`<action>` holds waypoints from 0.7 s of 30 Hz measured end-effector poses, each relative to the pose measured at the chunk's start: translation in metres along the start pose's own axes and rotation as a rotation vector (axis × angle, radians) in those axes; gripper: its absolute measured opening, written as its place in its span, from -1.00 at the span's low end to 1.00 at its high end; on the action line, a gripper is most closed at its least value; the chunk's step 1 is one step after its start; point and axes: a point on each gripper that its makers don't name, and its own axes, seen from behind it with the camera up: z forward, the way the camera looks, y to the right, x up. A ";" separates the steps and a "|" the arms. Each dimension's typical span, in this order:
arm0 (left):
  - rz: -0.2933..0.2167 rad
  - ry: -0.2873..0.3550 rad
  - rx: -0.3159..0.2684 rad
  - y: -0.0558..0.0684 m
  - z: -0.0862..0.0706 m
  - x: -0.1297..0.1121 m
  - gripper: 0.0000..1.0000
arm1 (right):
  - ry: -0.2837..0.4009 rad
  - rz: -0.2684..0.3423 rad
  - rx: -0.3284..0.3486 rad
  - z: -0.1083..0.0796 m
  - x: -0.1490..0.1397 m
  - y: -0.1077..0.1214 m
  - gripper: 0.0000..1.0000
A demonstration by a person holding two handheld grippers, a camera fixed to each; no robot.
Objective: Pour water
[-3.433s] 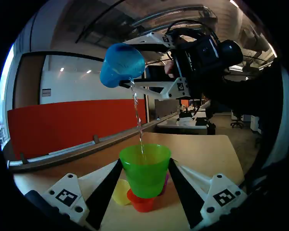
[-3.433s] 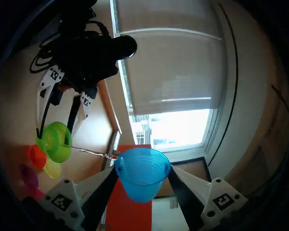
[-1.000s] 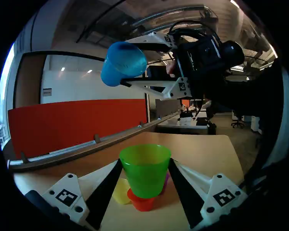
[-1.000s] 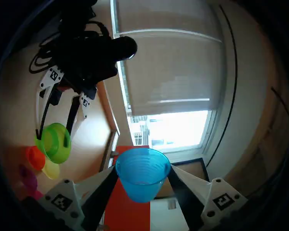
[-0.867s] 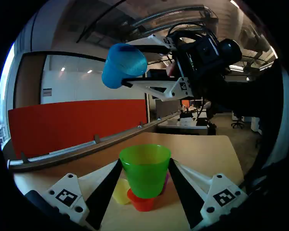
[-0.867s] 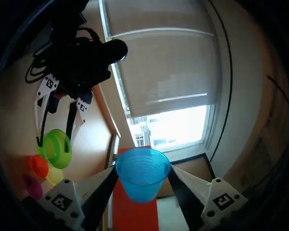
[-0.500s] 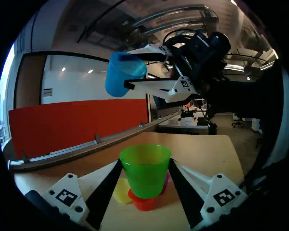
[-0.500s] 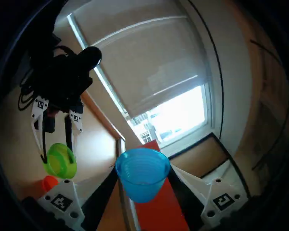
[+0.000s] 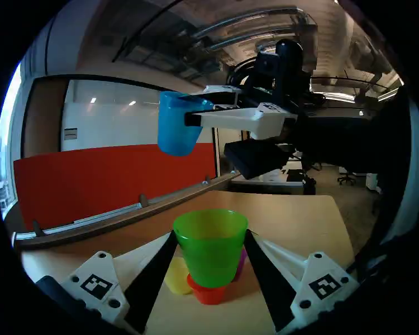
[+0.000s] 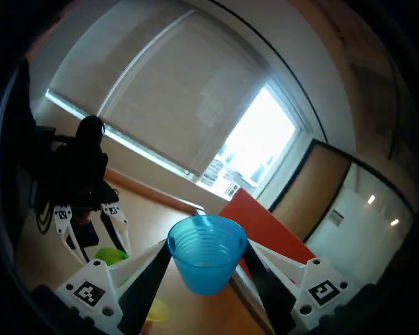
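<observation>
Two cups clamped: our left hand-held gripper [image 9: 209, 241] steadies the green cup [image 9: 210, 258] to receive; right hand-held gripper [image 10: 208, 248] holds the blue cup [image 9: 179, 127] upright at eleven o'clock.

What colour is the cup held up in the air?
The blue cup is plain light blue, clearest in the right gripper view.

Above lower cup [image 9: 210, 245], upper cup [image 9: 177, 124]; table [image 9: 299, 218] beneath
</observation>
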 end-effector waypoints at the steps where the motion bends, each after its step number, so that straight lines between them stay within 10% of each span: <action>1: 0.000 0.001 0.000 0.000 0.000 0.000 0.72 | 0.004 0.031 0.004 0.000 0.001 0.000 0.81; 21: 0.006 0.000 0.009 -0.003 -0.006 0.001 0.72 | 0.010 0.444 0.106 0.002 0.009 -0.021 0.82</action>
